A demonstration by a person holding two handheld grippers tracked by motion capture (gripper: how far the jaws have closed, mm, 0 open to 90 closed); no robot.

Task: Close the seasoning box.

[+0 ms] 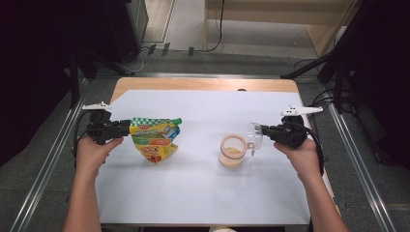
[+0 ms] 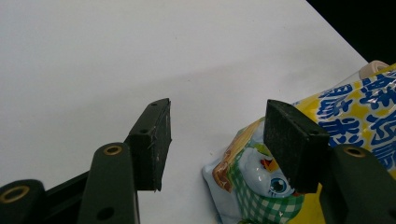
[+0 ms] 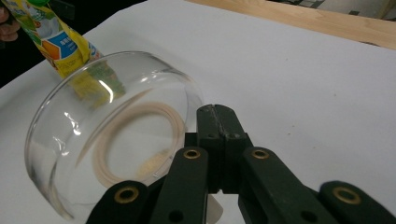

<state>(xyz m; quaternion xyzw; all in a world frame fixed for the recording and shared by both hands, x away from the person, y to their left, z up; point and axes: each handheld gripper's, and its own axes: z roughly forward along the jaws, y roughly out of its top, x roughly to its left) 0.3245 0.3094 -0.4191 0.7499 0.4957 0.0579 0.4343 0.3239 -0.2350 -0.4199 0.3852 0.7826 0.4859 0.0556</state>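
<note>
A yellow snack pouch (image 1: pixel 154 139) with a green cap and a green checked top edge sits left of centre on the white sheet (image 1: pixel 193 188). My left gripper (image 1: pixel 125 128) is at the pouch's left edge. In the left gripper view the pouch corner (image 2: pixel 243 182) lies in the gap beside one pad; my left gripper (image 2: pixel 217 126) is open. A small clear jar (image 1: pixel 232 152) with a beige rim stands right of centre. Its clear glass lid (image 1: pixel 255 134) is tilted up, with my right gripper (image 1: pixel 264 131) shut on its edge. The lid (image 3: pixel 79 140) is before my right gripper (image 3: pixel 217 114).
The white sheet covers most of a wooden table (image 1: pixel 203 83), whose far edge stays bare. Metal rails (image 1: pixel 358 159) run along both sides. The floor behind holds cables and dark stands. White sheet stretches between the pouch and the jar and in front of both.
</note>
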